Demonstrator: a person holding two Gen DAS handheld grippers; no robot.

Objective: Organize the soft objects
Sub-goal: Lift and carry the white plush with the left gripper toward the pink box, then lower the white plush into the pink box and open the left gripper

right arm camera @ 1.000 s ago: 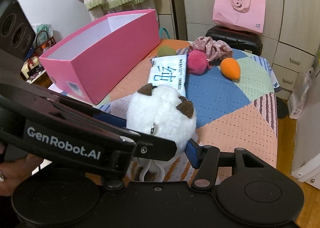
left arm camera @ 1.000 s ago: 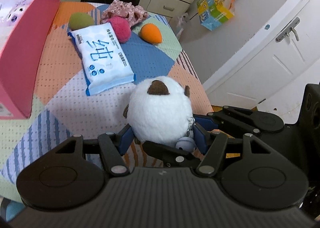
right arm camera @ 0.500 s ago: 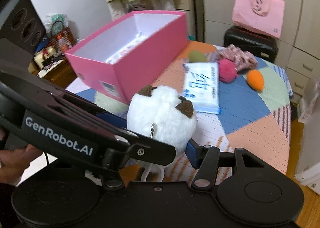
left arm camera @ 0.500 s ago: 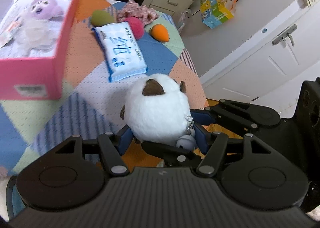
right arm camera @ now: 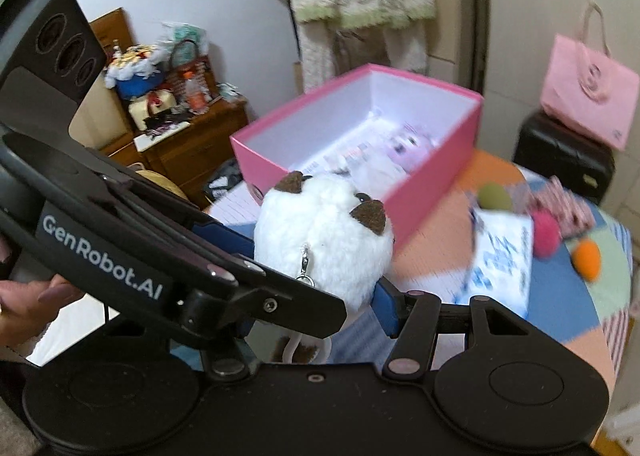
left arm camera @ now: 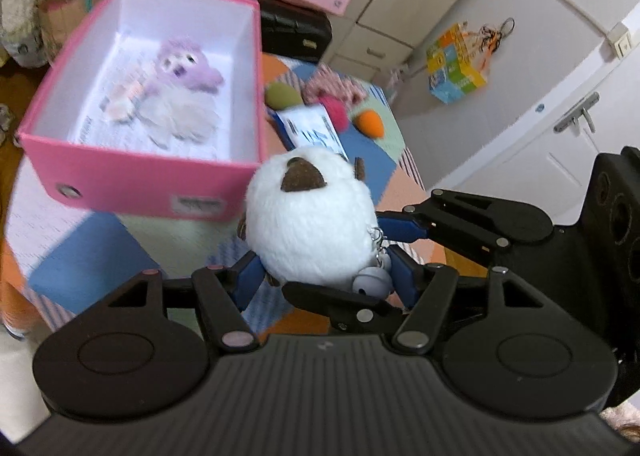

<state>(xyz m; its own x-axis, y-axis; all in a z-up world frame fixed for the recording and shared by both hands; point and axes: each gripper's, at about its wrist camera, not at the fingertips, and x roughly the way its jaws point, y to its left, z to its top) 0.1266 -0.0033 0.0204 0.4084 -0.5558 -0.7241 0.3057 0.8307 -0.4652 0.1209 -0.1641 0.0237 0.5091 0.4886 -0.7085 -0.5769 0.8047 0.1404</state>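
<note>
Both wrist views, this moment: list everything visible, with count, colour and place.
plush toy: 1, white with brown ears, clamped between both grippers above the bed
storage box: 1, pink, open, on the quilt
purple plush: 1, inside the box
wet-wipes pack: 1, white and blue, on the quilt
makeup sponges: green, orange, on the quilt
pom-pom: 1, pink, beside the wipes
floral fabric: 1, pink, behind the pom-pom
quilt: 1, patchwork
suitcase: 1, black
paper bag: 1, pink, on the suitcase
left gripper: shut on the plush toy
right gripper: shut on the plush toy
hand: 1, holding the left gripper
</note>
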